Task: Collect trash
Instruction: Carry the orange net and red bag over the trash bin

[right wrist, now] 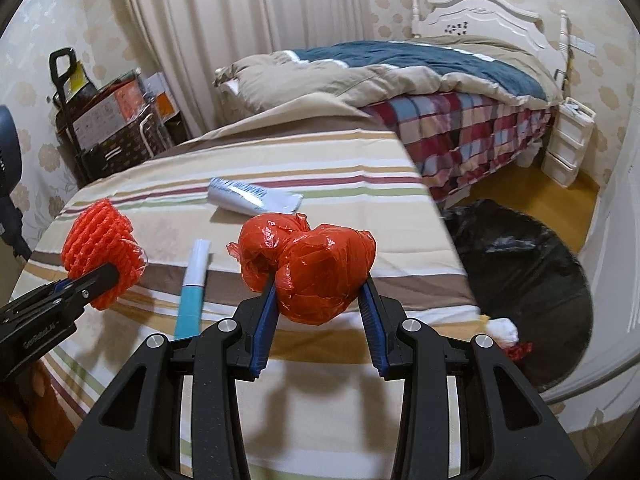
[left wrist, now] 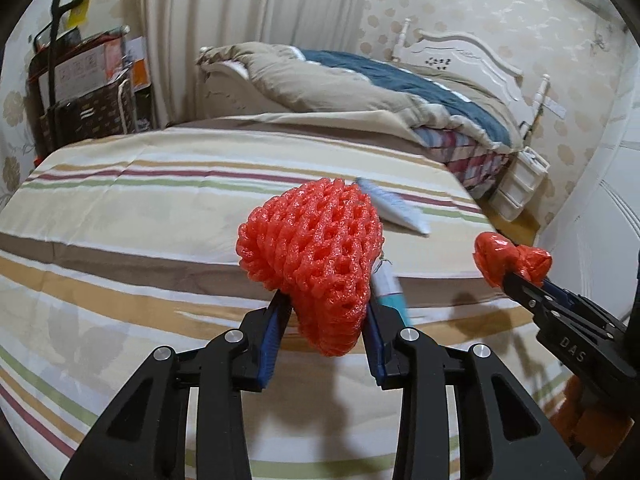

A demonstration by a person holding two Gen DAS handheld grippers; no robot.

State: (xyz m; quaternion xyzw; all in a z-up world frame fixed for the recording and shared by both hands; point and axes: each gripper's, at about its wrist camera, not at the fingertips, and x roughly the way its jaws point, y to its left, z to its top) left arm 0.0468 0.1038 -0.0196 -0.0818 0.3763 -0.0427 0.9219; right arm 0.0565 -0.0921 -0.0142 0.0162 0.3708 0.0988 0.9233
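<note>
Both claws clamp trash: foam net [left wrist: 310,258], plastic bag [right wrist: 310,268]

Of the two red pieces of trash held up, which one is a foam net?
The red foam net in the left gripper; it has open mesh holes. The right gripper holds a smooth, shiny crumpled red plastic bag.

Black left gripper [left wrist: 326,300], blue-lined jaws, silver screws.

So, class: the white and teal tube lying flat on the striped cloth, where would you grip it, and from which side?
Grip the tube across its teal half, coming down from above with the jaws straddling its narrow width. It lies flat and long on the striped cloth, so the ends offer little hold. Both grippers are full now.
</note>
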